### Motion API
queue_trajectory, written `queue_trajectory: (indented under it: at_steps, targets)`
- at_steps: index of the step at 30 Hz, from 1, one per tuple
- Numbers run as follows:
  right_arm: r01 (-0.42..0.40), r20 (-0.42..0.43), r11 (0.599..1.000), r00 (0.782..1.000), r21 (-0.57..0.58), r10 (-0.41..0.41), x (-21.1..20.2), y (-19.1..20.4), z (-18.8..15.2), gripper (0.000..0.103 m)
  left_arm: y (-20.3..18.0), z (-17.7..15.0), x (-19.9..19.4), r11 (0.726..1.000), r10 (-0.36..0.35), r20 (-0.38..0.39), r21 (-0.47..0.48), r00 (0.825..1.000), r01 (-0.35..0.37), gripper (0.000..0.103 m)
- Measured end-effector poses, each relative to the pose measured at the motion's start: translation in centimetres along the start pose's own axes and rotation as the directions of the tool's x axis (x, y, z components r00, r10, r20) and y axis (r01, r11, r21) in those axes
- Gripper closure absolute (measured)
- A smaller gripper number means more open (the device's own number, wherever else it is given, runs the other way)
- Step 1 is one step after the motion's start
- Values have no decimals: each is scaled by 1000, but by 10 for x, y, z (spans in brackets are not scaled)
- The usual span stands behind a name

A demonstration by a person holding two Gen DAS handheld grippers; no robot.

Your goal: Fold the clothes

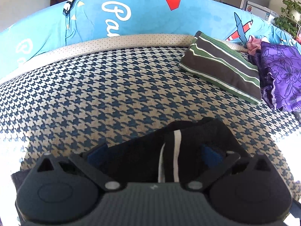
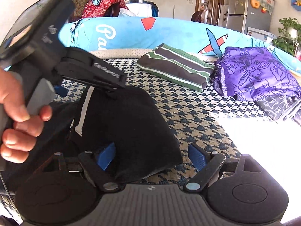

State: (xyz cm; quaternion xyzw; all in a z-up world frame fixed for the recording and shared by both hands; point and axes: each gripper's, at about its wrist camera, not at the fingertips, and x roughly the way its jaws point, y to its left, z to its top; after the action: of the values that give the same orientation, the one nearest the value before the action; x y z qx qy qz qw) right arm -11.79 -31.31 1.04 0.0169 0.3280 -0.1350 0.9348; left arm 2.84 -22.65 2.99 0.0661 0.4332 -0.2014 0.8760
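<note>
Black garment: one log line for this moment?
black garment folded on sofa | left gripper open over it | right gripper open, not gripping | striped garment folded behind

Dark garment point(image 2: 128, 131): on sofa seat point(image 2: 188, 116), lower centre of right wrist view, btwn fingers of right hand-held gripper point(image 2: 150, 159). Left hand-held gripper point(image 1: 153, 151): over same garment, bottom centre of left wrist view. Folded striped garment point(image 2: 175, 68): on seat, upper centre, behind dark garment. Loose flowered garment point(image 2: 259, 71): just right of striped one, upper right. Backrest cover point(image 2: 169, 33): behind both, across frame top. Clothes heap point(image 2: 101, 3): behind backrest, upper left.
</note>
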Motion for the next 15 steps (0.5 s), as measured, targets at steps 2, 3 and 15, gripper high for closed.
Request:
queue_trajectory:
  at_steps: [2,3,15]
  targets:
    - [-3,10,1000,1000,14,3,-2,-2,1,19,7,-3,-6,1000,2,2,-20,1000,-2,0]
    - [2,18,1000,1000,13,-2,-4,-2,1,19,9,-4,-8,1000,2,2,-25,1000,-2,0]
    - [11,103,1000,995,-28,-8,-16,4,3,34,23,-30,-16,998,44,-30,-43,999,-46,0]
